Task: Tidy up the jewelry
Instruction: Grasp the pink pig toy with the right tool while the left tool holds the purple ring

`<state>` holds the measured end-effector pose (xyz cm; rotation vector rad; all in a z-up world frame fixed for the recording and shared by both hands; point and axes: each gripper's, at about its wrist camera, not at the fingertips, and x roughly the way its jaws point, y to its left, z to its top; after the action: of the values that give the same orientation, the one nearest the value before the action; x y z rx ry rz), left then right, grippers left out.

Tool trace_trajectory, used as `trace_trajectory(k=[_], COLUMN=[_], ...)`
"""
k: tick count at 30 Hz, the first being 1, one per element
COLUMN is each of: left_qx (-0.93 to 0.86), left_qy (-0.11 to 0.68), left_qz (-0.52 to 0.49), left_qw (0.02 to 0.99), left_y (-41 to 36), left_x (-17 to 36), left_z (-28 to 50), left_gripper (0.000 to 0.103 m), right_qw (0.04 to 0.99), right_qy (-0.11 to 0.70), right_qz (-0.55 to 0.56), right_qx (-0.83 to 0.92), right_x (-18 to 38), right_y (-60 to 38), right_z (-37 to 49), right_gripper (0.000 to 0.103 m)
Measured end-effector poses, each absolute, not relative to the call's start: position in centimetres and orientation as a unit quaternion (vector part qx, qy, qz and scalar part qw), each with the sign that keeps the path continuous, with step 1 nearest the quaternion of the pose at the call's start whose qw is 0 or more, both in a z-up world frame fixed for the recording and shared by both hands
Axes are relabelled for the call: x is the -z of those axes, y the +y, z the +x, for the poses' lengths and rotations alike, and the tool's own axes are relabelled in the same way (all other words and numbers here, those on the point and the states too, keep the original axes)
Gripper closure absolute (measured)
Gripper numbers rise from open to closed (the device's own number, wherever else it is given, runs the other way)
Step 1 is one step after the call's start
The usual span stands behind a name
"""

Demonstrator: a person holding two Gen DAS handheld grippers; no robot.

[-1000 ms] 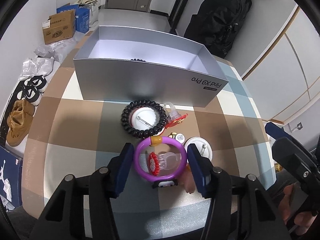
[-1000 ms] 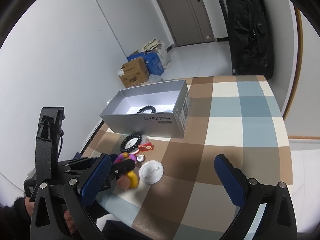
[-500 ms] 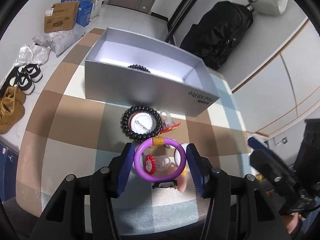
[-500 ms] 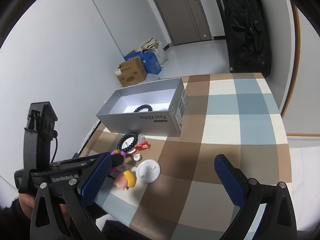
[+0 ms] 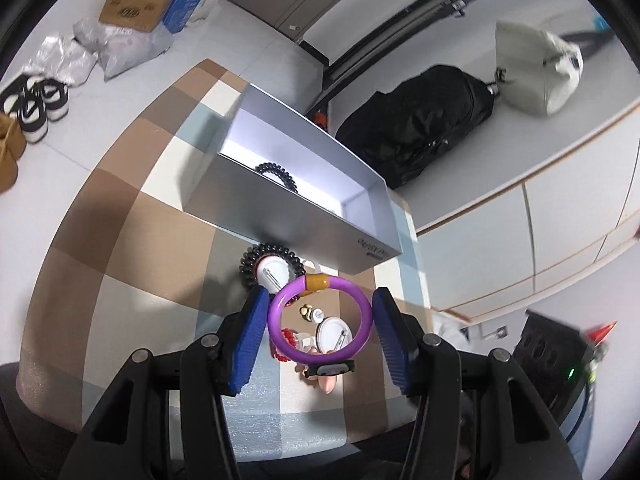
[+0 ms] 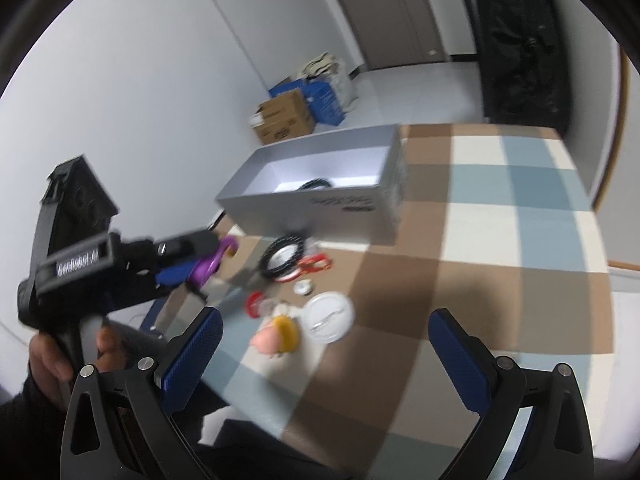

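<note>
Checked table (image 5: 120, 240) under both grippers. Grey box (image 5: 288, 220) ahead of the left jaws, open top, a black coil band (image 5: 278, 174) inside. Left gripper (image 5: 320, 324) clamps the purple bangle (image 5: 320, 322) between its blue pads, ring held clear above the table, orange clasp (image 5: 316, 282) at the far side of the ring. Just beyond the left jaws, in front of the box: a second coil band (image 5: 250, 264) around a white disc. Below the ring, seen through it: white badge (image 5: 334, 330), red piece (image 5: 286, 338), small gold charm (image 5: 307, 312). Right gripper (image 6: 324, 356) jaws spread wide, nothing between them; pink-yellow toy (image 6: 276, 338) and the badge lie just ahead of them. A hand (image 6: 52, 360) holds the left gripper's handle.
</note>
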<state>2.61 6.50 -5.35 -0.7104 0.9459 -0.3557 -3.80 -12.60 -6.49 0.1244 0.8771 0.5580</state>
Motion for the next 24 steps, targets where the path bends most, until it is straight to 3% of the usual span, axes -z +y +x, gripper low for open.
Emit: trace_trajectory(k=[4, 8, 19, 24], left_qx=[0.169, 0.172, 0.169, 0.158], left_qy=[0.440, 0.441, 0.444, 0.435], left_qz=[-0.343, -0.350, -0.341, -0.320], left_qw=[0.812, 0.808, 0.811, 0.826], left_y=[7.2, 7.8, 8.4, 8.1], left_x=[5.2, 5.3, 5.1, 4.6], left_z=[2.7, 2.6, 2.2, 2.0], left_gripper=[0.055, 0.055, 0.055, 0.055], right_qw=[0.859, 0.851, 0.843, 0.844], right_qy=[0.419, 0.428, 0.441, 0.443], right_qz=[0.037, 0.006, -0.048, -0.075], right_qx=[-0.291, -0.306, -0.305, -0.293], right_x=[6.8, 7.6, 9.2, 9.8], right_y=[-10.8, -9.1, -6.3, -5.8], right_z=[-4.3, -4.5, -4.5, -4.7], right_gripper=[0.004, 0.022, 0.052, 0.073])
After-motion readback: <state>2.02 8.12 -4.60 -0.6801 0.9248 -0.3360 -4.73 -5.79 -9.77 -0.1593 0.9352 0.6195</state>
